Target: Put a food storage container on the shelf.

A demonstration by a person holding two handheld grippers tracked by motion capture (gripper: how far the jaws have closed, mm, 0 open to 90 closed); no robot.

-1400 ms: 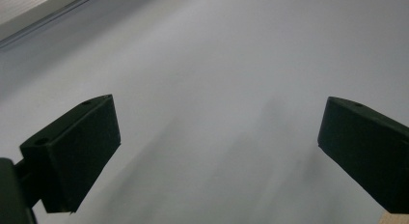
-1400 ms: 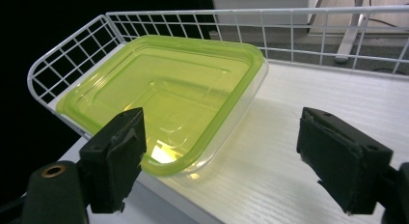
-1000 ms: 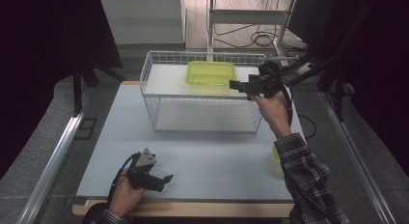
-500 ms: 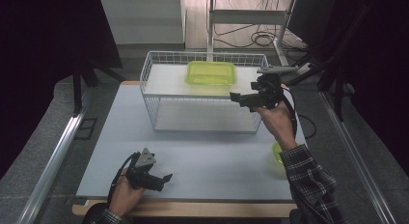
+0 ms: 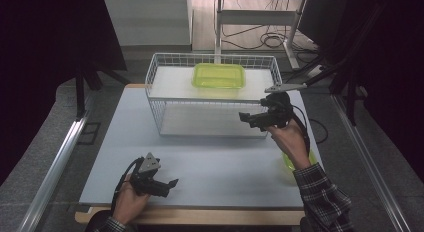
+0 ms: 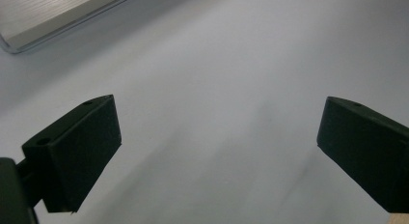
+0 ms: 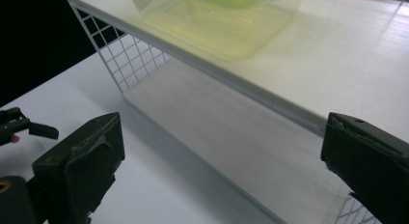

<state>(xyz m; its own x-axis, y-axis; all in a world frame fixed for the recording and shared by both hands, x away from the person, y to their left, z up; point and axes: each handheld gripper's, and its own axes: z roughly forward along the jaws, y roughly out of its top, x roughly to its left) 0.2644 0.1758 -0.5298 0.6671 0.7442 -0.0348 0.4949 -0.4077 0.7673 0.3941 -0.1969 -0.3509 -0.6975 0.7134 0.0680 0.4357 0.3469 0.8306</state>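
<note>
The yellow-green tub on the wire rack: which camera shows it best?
The high view: the whole tub sits on the rack's upper shelf. The right gripper view catches just its lower part, cut off at the top. The left gripper view faces table.

A wire rack (image 5: 210, 99) is set at the far middle of the worktop (image 5: 200, 167). A container (image 5: 219, 75) is placed on the rack's upper shelf, toward its right half. A second container (image 5: 290, 162) is seen at the worktop's right edge, partly hidden behind the right forearm. The right gripper (image 5: 252, 119) is held just before the rack's right end; the left gripper (image 5: 167, 184) is held low over the near left worktop, well apart from the rack.
</note>
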